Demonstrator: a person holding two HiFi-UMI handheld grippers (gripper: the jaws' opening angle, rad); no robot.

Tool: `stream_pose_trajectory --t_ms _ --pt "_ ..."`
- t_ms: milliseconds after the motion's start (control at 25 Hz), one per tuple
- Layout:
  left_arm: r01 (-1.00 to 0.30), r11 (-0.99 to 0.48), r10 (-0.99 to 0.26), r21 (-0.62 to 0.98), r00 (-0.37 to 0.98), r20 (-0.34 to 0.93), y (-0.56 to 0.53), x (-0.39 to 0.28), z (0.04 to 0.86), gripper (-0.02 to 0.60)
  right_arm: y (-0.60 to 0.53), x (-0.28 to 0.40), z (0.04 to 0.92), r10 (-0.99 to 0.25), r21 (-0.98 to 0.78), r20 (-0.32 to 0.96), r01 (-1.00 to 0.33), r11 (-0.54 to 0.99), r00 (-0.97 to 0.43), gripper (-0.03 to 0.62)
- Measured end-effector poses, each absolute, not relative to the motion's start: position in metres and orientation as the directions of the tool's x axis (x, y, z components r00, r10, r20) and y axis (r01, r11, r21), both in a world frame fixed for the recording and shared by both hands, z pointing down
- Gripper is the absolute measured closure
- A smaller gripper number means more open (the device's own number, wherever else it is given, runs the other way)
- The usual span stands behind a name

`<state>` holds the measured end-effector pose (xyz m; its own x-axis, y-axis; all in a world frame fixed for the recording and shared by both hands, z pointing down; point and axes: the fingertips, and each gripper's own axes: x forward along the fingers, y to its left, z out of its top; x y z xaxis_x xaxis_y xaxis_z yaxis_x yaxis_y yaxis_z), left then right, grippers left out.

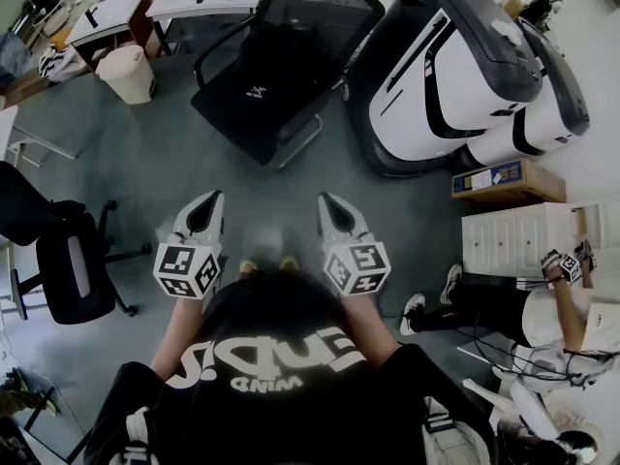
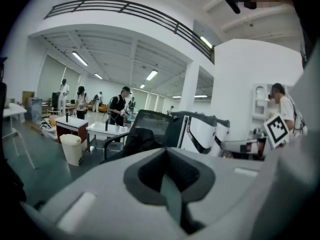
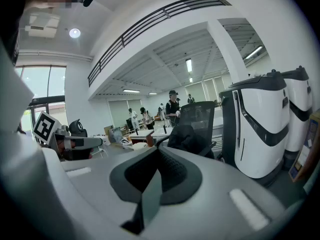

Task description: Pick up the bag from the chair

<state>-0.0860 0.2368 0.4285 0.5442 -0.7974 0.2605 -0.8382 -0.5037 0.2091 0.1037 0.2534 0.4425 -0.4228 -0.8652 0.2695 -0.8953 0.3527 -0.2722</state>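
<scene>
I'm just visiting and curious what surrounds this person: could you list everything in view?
office chair: one, black, ahead of the person
bag: one, black, on that chair's seat
machines: two, white and black, right of the chair
waste bin: one, cream, left of the chair
cardboard box: one, brown, beside the machines
drawer cabinet: one, white, far right
second chair: one, black, far left
left gripper: one, grey, jaws shut, empty
right gripper: one, grey, jaws shut, empty
</scene>
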Motion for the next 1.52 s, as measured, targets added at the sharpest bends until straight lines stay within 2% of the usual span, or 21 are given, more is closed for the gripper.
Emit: stream_pose_trajectory --t_ms 440,960,1520 --pt "-0.842 -0.498 -0.798 0.208 0.539 0.272 0.233 -0.097 0.428 0.58 0.255 0.095 0.439 -0.864 -0.311 0.249 -0.881 0.357 -0.438 0.591" --pt "-0.8 -0.565 -0.758 0.202 0.6 0.256 0.222 -0.122 0.436 0.58 0.255 0.068 0.445 -0.898 -0.291 0.242 -0.911 0.294 -0.367 0.591" --pt "-0.786 -0.585 -0.748 0.199 0.618 0.244 0.139 -0.119 0.442 0.58 0.176 0.063 0.461 -0.904 -0.302 0.243 -0.913 0.274 -0.352 0.591"
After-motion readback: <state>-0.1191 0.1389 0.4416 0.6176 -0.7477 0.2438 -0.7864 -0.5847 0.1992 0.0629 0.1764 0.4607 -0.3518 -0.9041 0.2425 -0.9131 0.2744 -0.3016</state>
